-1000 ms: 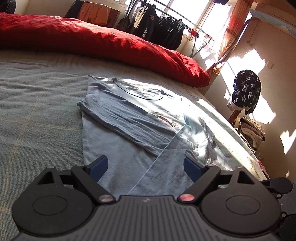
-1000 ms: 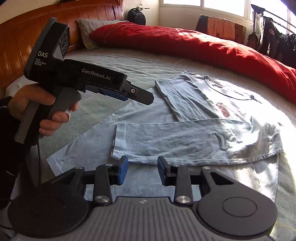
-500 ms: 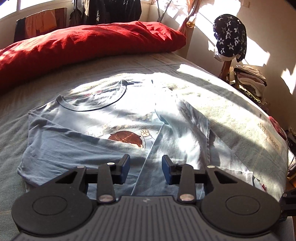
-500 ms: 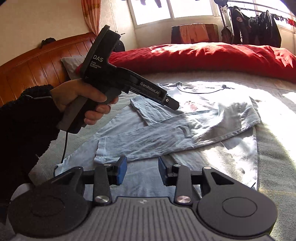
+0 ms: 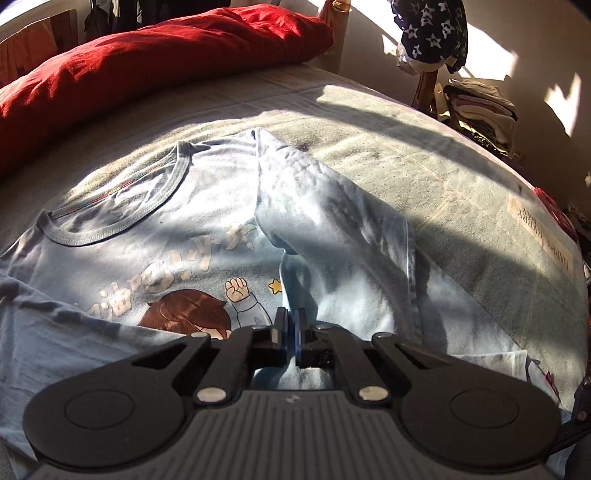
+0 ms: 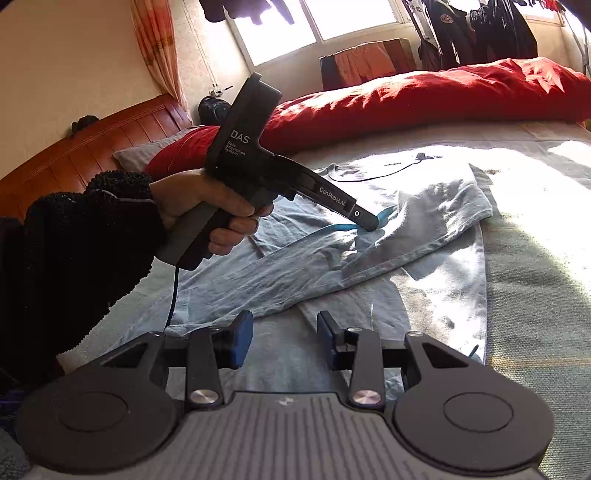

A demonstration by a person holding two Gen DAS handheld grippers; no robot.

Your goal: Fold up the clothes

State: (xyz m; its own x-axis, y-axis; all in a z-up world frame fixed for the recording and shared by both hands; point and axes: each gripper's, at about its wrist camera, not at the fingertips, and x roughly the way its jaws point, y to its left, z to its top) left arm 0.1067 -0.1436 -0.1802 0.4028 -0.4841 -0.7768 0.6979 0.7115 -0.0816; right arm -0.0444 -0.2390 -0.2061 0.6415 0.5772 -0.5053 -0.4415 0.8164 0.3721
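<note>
1. While your left tool is down on the cloth, the bed (image 5: 424, 147) fills both views, grey-green cover, sun patches across it.
2. Red duvet (image 5: 147, 59) is bunched along the far side of the bed, wooden headboard (image 6: 92, 147) behind it in the right wrist view.
3. Light blue long-sleeve shirt (image 5: 155, 229) lies flat on the bed, front up, cartoon print and collar showing; one sleeve (image 6: 295, 258) is folded across the body, the other sleeve (image 5: 332, 221) runs down from the shoulder toward your left tool.
4. Your left hand (image 6: 207, 210), black fuzzy cuff, grips the handle marked DAS; its tip touches the shirt where the two sleeves meet.
5. Left gripper (image 5: 291, 325): fingers pressed together, pinching a raised fold of that sleeve.
6. Right gripper (image 6: 284, 338): blue pads spread apart, nothing between them, over the lower part of the shirt, near the folded sleeve's cuff end.
7. Pile of folded clothes (image 5: 480, 107) sits off the bed by the wall, star-print garment (image 5: 432, 33) hanging above it.
</note>
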